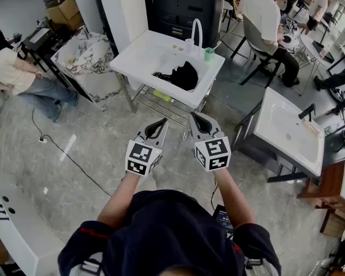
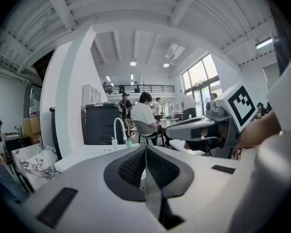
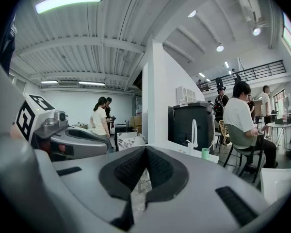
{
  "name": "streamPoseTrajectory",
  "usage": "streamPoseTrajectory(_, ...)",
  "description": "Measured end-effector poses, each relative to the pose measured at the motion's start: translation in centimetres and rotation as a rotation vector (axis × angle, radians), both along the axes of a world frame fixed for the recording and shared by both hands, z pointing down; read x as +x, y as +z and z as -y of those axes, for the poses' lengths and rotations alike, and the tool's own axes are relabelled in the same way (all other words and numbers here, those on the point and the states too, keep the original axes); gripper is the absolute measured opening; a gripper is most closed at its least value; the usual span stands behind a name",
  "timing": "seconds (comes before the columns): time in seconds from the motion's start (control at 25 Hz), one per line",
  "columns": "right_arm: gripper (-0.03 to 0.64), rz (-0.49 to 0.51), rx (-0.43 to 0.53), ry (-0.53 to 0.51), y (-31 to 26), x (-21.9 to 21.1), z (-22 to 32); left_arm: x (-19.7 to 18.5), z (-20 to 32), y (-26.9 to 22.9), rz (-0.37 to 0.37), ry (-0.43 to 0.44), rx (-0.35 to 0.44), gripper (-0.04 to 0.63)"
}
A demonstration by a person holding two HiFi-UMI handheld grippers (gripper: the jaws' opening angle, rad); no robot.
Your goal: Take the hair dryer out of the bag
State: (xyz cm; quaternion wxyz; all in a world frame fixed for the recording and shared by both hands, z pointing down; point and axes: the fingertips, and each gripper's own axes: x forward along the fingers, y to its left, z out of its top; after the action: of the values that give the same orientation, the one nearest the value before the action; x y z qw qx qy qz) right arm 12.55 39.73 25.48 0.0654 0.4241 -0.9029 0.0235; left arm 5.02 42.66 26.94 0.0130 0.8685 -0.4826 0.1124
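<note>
While both tongs hang short of it, soft black bag [image 1: 185, 75] lies crumpled on white rectangular basin table [image 1: 139, 55], close to the front edge; dark cord [image 1: 161, 74] trails off its left; hair dryer itself can't be made out; grey marble floor [image 1: 92, 148] runs open up to the table; left gripper [image 1: 160, 123] and right gripper [image 1: 194, 118] both pinched together, empty, touching nothing.

Readable text: none in any view
Left tool [image 1: 159, 125]: black-and-white square marker, no letters or digits
Right tool [image 1: 196, 119]: the same kind of marker
</note>
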Motion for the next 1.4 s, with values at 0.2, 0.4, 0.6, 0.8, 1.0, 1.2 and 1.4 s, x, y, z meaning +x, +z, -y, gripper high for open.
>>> streamPoseTrajectory(0.2, 0.034, 0.022, -0.019, 0.011, 0.5, 0.0, 0.1, -0.1, 0.2, 0.3, 0.0, 0.0, -0.002, 0.017)
streamPoseTrajectory(0.4, 0.034, 0.02, -0.018, 0.012, 0.7, 0.4, 0.0, 0.2, 0.3, 0.3, -0.002, 0.002, -0.001, 0.017)
streamPoseTrajectory(0.6, 0.034, 0.03, -0.029, 0.014, 0.9, 0.8, 0.4, 0.3, 0.4, 0.3, -0.002, -0.006, -0.006, 0.018)
streamPoseTrajectory(0.8, 0.034, 0.021, -0.03, 0.001, 1.1, -0.3, 1.4, -0.8, 1.4, 0.5, -0.005, -0.012, -0.011, 0.018)
streamPoseTrajectory(1.0, 0.034, 0.016, -0.038, -0.01, 1.2, -1.3, 3.0, -1.5, 3.4, 0.7, -0.008, -0.01, -0.016, 0.018)
streamPoseTrajectory(1.2, 0.034, 0.026, -0.036, -0.009, 1.0, -2.2, 5.1, -2.3, 5.6, 0.7, -0.007, -0.005, -0.018, 0.018)
streamPoseTrajectory(1.4, 0.034, 0.032, -0.046, -0.012, 1.2, -3.4, 7.4, -3.6, 8.2, 0.8, -0.001, -0.008, -0.03, 0.017)
